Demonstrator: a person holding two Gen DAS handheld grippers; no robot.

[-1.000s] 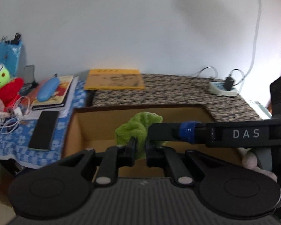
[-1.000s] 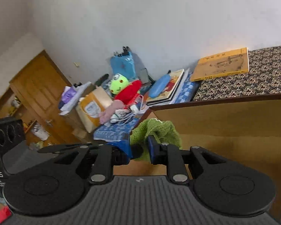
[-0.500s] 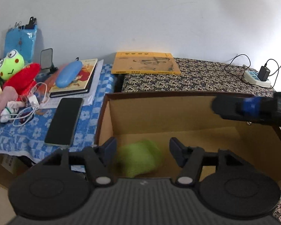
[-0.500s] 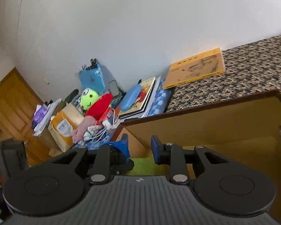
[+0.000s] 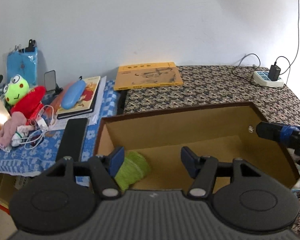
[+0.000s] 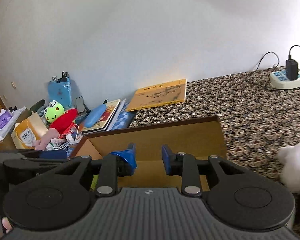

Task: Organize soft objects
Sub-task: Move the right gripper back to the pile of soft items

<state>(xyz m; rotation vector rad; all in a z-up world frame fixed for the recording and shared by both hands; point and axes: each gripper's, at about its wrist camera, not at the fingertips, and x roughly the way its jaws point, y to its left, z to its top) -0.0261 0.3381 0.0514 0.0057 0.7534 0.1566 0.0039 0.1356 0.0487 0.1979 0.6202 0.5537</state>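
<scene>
**Desk:** Both claws over the box, what are the jaws doing?

**Photographer:** Left gripper [image 5: 151,163] stands spread wide above the open cardboard box [image 5: 190,128], nothing pinched. A green cloth [image 5: 133,169] lies on the box floor at the near left corner, just beside the left blue pad. Right gripper [image 6: 148,159] has just been opening; its pads stand apart with bare cardboard between them.

**Desk:** What surrounds the box?

**Photographer:** It sits on a patterned spread [image 5: 220,86], with a yellow book [image 5: 148,78] against the wall and a power strip [image 5: 268,79] with a charger plugged in at far right. On the blue floral cloth [image 5: 38,152] to the left: a black phone [image 5: 73,138], a blue case [image 5: 73,94] on a picture book, a frog plush [image 5: 17,90] against a red plush [image 5: 29,103]. Something white and fluffy [image 6: 296,168] lies near the right gripper, at the right edge of its view.
</scene>
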